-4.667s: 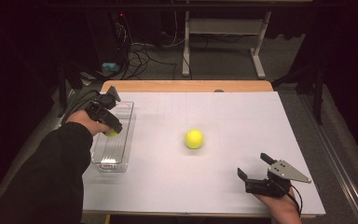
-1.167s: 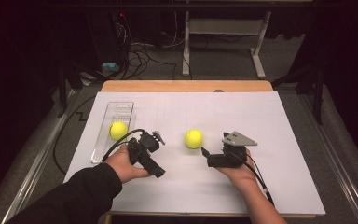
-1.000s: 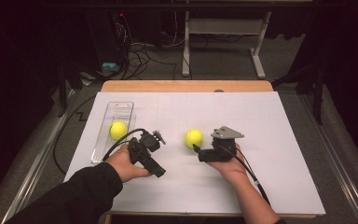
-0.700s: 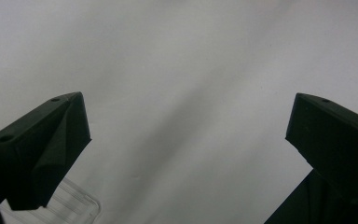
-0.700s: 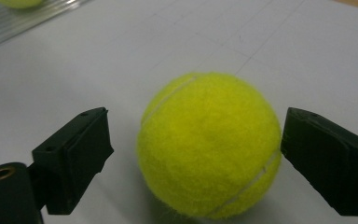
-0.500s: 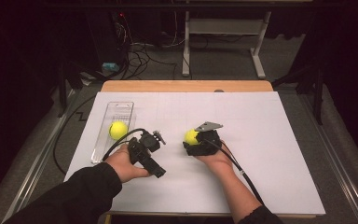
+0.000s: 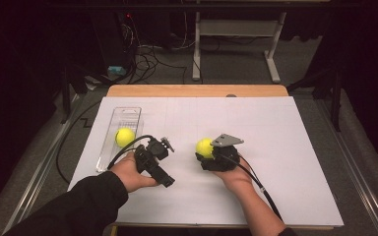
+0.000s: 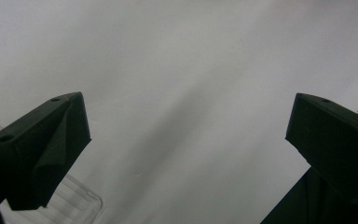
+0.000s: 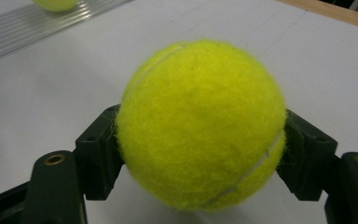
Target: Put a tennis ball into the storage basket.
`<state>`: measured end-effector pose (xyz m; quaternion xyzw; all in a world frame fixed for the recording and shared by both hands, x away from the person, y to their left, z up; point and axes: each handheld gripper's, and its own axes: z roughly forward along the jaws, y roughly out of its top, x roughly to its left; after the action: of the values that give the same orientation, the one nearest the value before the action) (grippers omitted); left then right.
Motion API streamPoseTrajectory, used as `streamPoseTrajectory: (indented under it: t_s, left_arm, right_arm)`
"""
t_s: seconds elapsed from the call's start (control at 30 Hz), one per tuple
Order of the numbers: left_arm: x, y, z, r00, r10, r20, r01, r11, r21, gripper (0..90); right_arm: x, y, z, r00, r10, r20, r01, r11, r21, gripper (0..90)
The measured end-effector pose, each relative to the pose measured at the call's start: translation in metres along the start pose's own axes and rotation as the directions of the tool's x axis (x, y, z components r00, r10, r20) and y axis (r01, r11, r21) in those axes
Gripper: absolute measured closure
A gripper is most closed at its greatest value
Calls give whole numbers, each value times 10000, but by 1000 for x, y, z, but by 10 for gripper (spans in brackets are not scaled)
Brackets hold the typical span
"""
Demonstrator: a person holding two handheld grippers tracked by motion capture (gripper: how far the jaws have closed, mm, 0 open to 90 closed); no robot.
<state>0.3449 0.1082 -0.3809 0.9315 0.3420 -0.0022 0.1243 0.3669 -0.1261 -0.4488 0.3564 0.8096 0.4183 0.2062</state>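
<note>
Nearest the person, the left gripper (image 7: 163, 144) was held low over the white table (image 7: 285, 147) with its jaws spread wide and nothing between them; in the left gripper view only bare table surface lay between the jaws, with a corner of the clear tray (image 8: 81, 200) at the lower left.

To its right, the right gripper (image 7: 203, 156) had just been closing, and its jaws were pinched on a tennis ball (image 9: 200, 123) near the middle of the table. In the right gripper view the pads were seen pressing the ball's two flanks below its widest part — a low, shallow hold on a round, fuzzy surface. The likely failure was judged to be the ball squeezing upward or rolling out forward once lifted or swung, since little of it sat inside the pads. A quick sideways move would be the probable cause.

Farther off and to the left, the tray (image 7: 123, 118) already held a second ball (image 7: 125, 137). If the held ball were released from too high — or onto the one already there — a bounce out over the shallow rim was considered possible, and the light tray could be nudged by a careless jaw.
</note>
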Motion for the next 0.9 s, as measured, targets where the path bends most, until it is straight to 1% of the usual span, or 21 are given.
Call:
streamPoseTrajectory:
  t_s: [0.13, 0.27, 0.33, 0.5, 0.6, 0.63, 0.7, 0.8, 0.9]
  left_arm:
    - [-2, 1, -3, 10000, 59, -22, -59, 10000, -28, 5]
    - [-2, 3, -4, 10000, 12, -35, -12, 10000, 23, 5]
    - [-2, 3, -5, 10000, -6, -67, 6, 10000, 16, 5]
    - [-4, 5, -6, 10000, 2, -60, -1, 9998, 176, 5]
    - [-6, 7, -9, 10000, 22, -73, -21, 9999, 149, 5]
    - [-7, 7, -10, 10000, 29, -70, -29, 10000, 92, 5]
    - [-8, 9, -13, 10000, 29, -78, -28, 10000, 79, 5]
    - [-10, 12, -16, 10000, 40, -7, -40, 10000, 51, 5]
    - [-13, 17, -18, 10000, 35, 93, -36, 9999, 134, 5]
  right_arm:
    - [6, -11, -17, 9999, -106, -15, 105, 9994, -336, 276]
    - [10, -23, -33, 9999, -44, -142, 36, 9983, -584, 276]
    - [12, -29, -40, 9999, -55, -112, 47, 9974, -719, 276]
    - [12, -42, -54, 9999, 91, -82, -98, 9951, -980, 276]
    - [11, -51, -63, 9991, 397, -176, -415, 9924, -1159, 276]
    - [11, -54, -64, 9991, 405, -160, -420, 9928, -1121, 276]
    - [12, -60, -65, 9998, 219, -37, -221, 9952, -954, 276]
    - [13, -65, -63, 9999, 107, -102, -115, 9968, -785, 275]
    - [16, -64, -62, 9998, 68, -186, -84, 9960, -890, 275]
